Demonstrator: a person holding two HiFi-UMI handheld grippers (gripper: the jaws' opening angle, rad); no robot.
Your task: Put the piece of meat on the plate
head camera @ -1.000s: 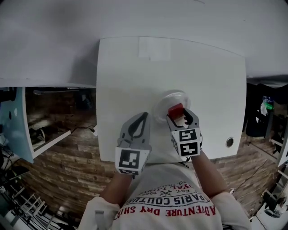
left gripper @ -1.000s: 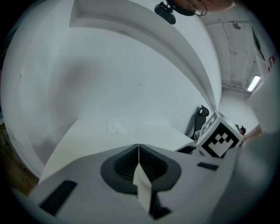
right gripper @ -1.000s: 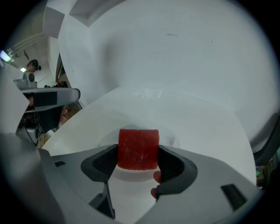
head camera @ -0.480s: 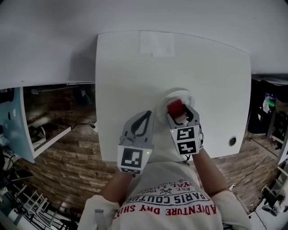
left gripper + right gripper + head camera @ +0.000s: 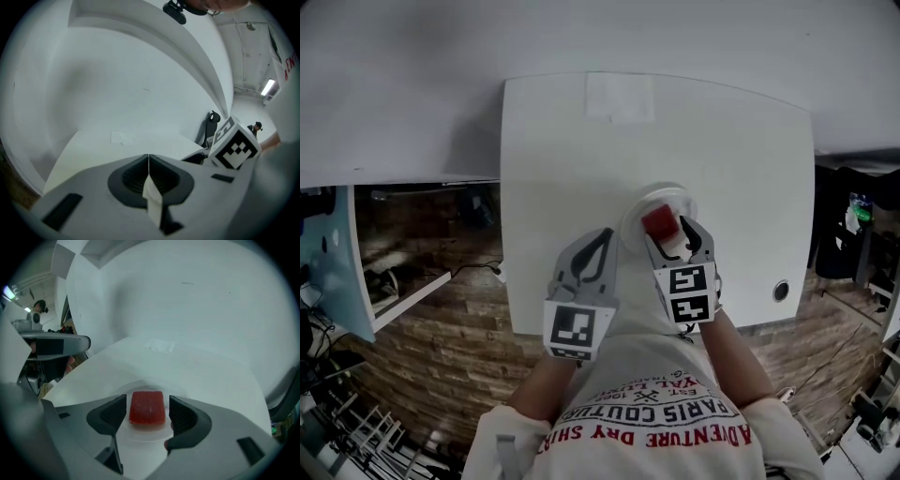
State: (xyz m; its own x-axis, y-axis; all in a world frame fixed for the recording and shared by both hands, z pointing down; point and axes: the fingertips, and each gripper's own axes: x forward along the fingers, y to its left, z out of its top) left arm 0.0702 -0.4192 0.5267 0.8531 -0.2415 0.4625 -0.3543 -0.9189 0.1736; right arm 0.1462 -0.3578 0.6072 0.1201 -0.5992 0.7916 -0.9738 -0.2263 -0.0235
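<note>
Meat resting on plate
Piece of meat (image 5: 147, 409) lies on plate (image 5: 143, 433); right gripper (image 5: 147, 401) jaws stand apart around it; left gripper (image 5: 148, 161) closed, empty.

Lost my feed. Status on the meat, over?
Right gripper open, jaws clear of meat. Meat flat on plate. Left gripper shut, empty. Nothing in the way.

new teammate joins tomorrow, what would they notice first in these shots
The red piece of meat stands out, lying on a small round plate on the white table, between the open jaws of the right tongs. The left tongs hang shut and empty to its left.
</note>
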